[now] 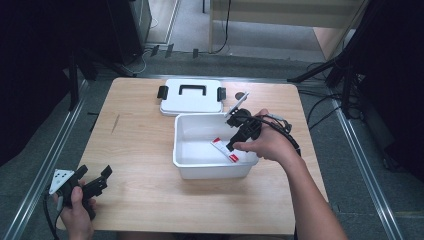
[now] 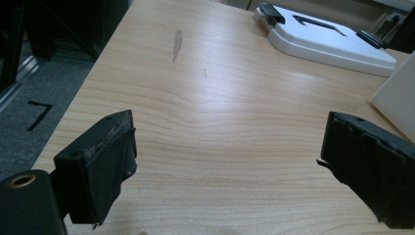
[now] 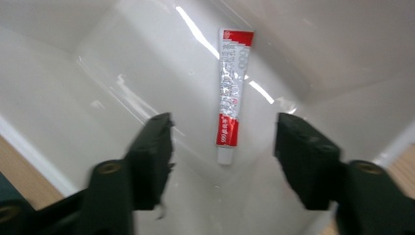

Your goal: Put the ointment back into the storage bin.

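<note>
Two grippers are at work on our tabletop point(image 1: 140, 165). Our right gripper point(image 1: 231, 146) hangs over the right end of the white plastic box point(image 1: 200, 167), which sits right of the tabletop's middle. Its fingers point(image 3: 151, 156) stand apart and released, with nothing between them. The tube point(image 3: 231, 95) lies flat on the box floor below, near the box's right wall, red at both ends with a silvery printed middle and a small white cap. It touches neither finger.

Our left gripper point(image 1: 95, 182) rests at the near left corner of the tabletop, its fingers point(image 2: 105, 161) spread wide over bare wood, grasping nothing.

The box has smooth, glossy walls with rounded corners and a thick rim. Its lid point(image 1: 191, 96), white with a black handle and black clips, lies flat just behind the box, near the far edge. Pale wood grain runs across the tabletop, whose corners are rounded. Wide open room stretches between the left edge and the box, and a narrower strip lies along the near edge.
</note>
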`<state>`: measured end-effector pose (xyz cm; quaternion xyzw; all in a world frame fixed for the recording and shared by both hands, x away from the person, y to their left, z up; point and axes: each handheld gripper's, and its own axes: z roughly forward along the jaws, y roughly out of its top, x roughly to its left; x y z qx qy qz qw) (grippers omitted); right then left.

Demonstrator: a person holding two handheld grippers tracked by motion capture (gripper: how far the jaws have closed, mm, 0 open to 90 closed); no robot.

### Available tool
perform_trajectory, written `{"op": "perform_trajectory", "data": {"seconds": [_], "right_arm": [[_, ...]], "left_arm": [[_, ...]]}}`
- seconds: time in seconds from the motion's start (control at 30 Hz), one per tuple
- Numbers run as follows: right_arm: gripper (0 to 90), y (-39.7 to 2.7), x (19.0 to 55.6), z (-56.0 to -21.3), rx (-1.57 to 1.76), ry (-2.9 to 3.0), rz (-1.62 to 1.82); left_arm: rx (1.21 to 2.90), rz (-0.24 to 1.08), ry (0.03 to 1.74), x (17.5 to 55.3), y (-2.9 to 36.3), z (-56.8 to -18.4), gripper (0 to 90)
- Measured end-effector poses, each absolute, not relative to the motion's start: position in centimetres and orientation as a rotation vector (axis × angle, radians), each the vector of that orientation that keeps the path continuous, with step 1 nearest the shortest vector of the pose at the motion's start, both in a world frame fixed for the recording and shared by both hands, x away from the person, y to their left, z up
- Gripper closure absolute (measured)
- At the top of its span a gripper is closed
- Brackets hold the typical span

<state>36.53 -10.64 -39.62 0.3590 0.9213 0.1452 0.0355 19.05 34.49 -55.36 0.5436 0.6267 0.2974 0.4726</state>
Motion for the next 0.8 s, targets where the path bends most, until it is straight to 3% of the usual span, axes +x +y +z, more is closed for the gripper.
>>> {"op": "perform_trajectory", "data": {"seconds": [0.1, 0.23, 0.8], "right_arm": [[16.1, -11.1, 35.7, -38.6, 1.063, 2.797, 0.411], [0.0, -12.6, 34.9, -37.1, 1.12, 2.752, 0.447], [0.0, -20.1, 33.8, -38.0, 1.289, 2.529, 0.709]], "left_arm": [[1.33, 0.728, 1.534, 19.1, 34.5, -55.4, 7.2], [1.33, 0.728, 1.534, 19.1, 34.5, -55.4, 7.2], [1.331, 0.729, 1.532, 19.0, 34.4, -55.4, 7.2]]}}
